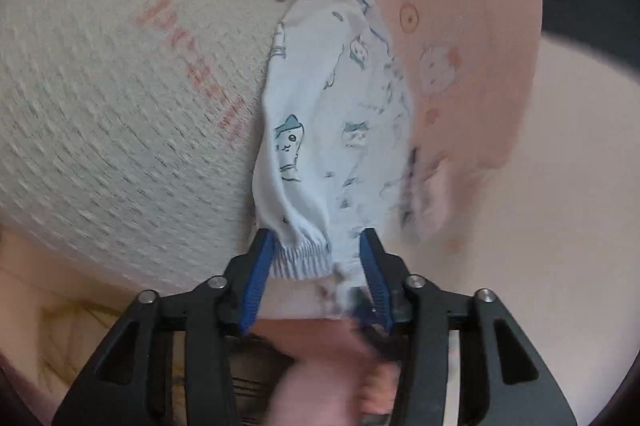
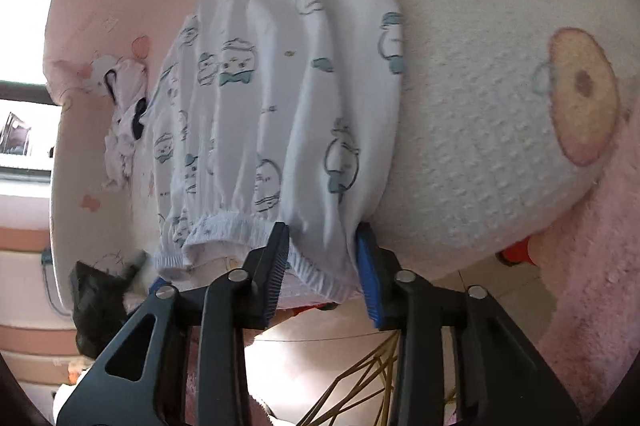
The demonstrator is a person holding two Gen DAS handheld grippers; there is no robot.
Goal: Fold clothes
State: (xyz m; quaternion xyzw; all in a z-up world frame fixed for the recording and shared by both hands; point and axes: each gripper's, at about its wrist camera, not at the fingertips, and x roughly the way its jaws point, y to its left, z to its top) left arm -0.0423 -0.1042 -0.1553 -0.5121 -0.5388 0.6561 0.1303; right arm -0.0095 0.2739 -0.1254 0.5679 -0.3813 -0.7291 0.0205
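A printed pink-and-white mat [image 2: 480,114] — a small crumpled cloth [image 2: 124,114] lies on it.

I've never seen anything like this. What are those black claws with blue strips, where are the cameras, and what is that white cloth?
No robot here: a person holds a tool in each hand, each with two black fingers lined with blue pads. A wide-angle camera on each tool looks out along its fingers, which bends the pictures. One picture comes from the left gripper, the other from the right gripper. Both are at a white garment printed with small blue cartoon figures, lying on a pink and white padded cover. Each tool has an elastic hem of it between its fingers; whether they squeeze it or merely straddle it, I cannot tell. A small crumpled white cloth lies beside it.
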